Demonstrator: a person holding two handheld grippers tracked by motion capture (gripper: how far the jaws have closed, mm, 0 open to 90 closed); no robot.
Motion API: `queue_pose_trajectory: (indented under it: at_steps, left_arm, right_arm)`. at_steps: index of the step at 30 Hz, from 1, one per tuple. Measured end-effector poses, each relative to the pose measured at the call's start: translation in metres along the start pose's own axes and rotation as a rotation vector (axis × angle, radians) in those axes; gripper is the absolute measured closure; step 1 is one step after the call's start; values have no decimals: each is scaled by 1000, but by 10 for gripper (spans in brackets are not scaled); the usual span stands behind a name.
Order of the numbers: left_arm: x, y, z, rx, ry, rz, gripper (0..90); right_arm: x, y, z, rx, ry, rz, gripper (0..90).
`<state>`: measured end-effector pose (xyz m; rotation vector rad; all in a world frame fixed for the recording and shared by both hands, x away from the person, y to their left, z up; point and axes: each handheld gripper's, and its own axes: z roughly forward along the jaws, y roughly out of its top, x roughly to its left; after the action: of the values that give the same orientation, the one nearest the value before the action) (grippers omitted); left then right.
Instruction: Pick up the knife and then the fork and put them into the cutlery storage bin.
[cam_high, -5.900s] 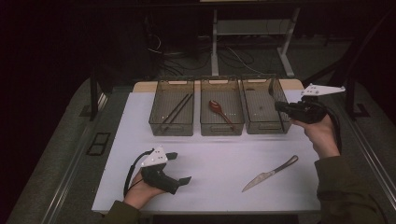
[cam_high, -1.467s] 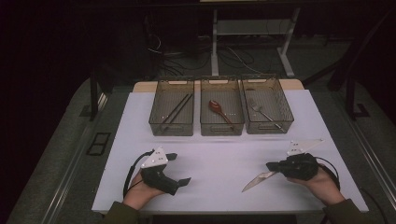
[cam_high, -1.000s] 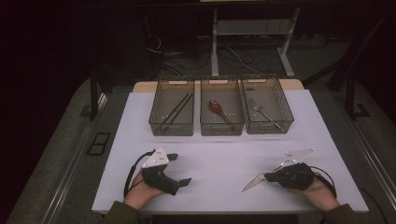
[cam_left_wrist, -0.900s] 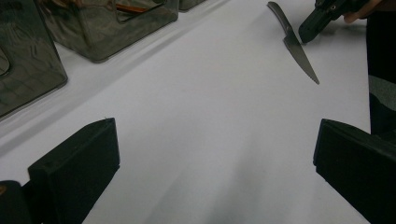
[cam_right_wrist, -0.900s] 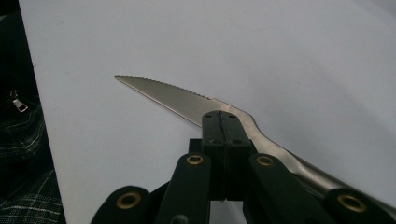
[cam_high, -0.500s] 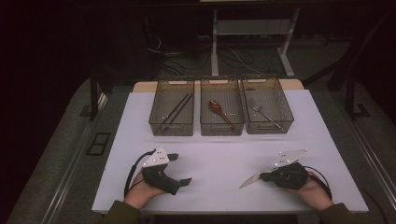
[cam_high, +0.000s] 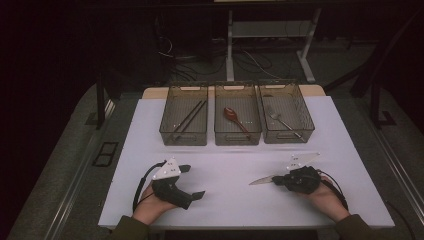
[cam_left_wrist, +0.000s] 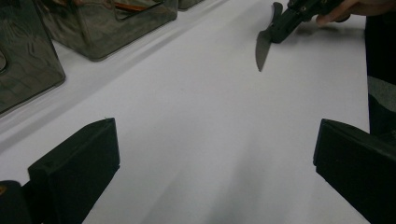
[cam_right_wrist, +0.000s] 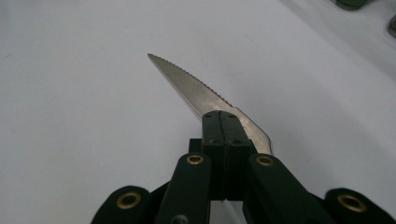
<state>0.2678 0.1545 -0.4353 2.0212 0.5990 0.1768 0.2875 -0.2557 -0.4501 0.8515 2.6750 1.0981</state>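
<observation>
— What else is on the table (cam_high: 225, 200) besides the knife (cam_high: 261, 180)?

— Three clear bins in a row along the far side. The left bin (cam_high: 184, 115) has a pair of dark chopsticks (cam_high: 187, 120) lying lengthwise, the middle bin (cam_high: 237, 114) a red spoon (cam_high: 236, 119), the right bin (cam_high: 286, 112) a metal fork (cam_high: 281, 120). They sit just beside one another, well apart from both hands. Nothing lies between the knife and the bins, just bare white tabletop.

— And room to move?

— Plenty. The whole stretch between the two hands is open, and so is the strip in front of the bins. The right hand (cam_high: 320, 192) sits near the table's near edge, towards the right corner; the left hand (cam_high: 150, 205) is also close to the near edge, on the other side.

— Where's the knife exactly?

— Clamped in the right gripper (cam_high: 278, 180). From the right gripper view its jaws are closed tight on the knife near the base of the blade (cam_right_wrist: 196, 91), so the handle is hidden behind them. From the left gripper view the blade's shadow falls on the table a little apart from it, so it looks lifted off the surface.

— Which way does it point?

— Its long axis runs roughly across the table, tip towards the left gripper (cam_high: 192, 182), angled slightly towards the near edge. The serrated edge shows along the blade's upper side in the right gripper view.

— And the left gripper?

— Resting near the table's front, jaws spread wide with only bare table between them.
</observation>
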Motion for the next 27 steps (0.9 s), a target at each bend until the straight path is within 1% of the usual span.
queue_pose_trajectory:
  at_steps: [9,15,18,19,21,23,26,27]
  left_arm:
    - [-1,1,2,7,4,7,0]
    - [-1,1,2,7,1,5,0]
    - [-1,1,2,6,1,5,0]
    - [-1,1,2,5,0,6,0]
    - [-1,1,2,5,0,5,0]
    - [-1,1,2,4,-1,3,0]
    - [-1,1,2,4,-2,4,0]
    - [-1,1,2,4,-2,4,0]
  right_arm:
    - [-10,16,13,0,-44,-7,889]
    - [-20,26,22,-4,-60,4,889]
    - [-24,31,26,-5,-59,11,888]
    - [-25,31,26,-4,-53,17,889]
    - [-27,32,25,5,-42,11,888]
    - [-28,32,23,21,-17,23,886]
    - [-31,34,16,45,8,21,808]
    - [-32,35,14,56,18,12,782]
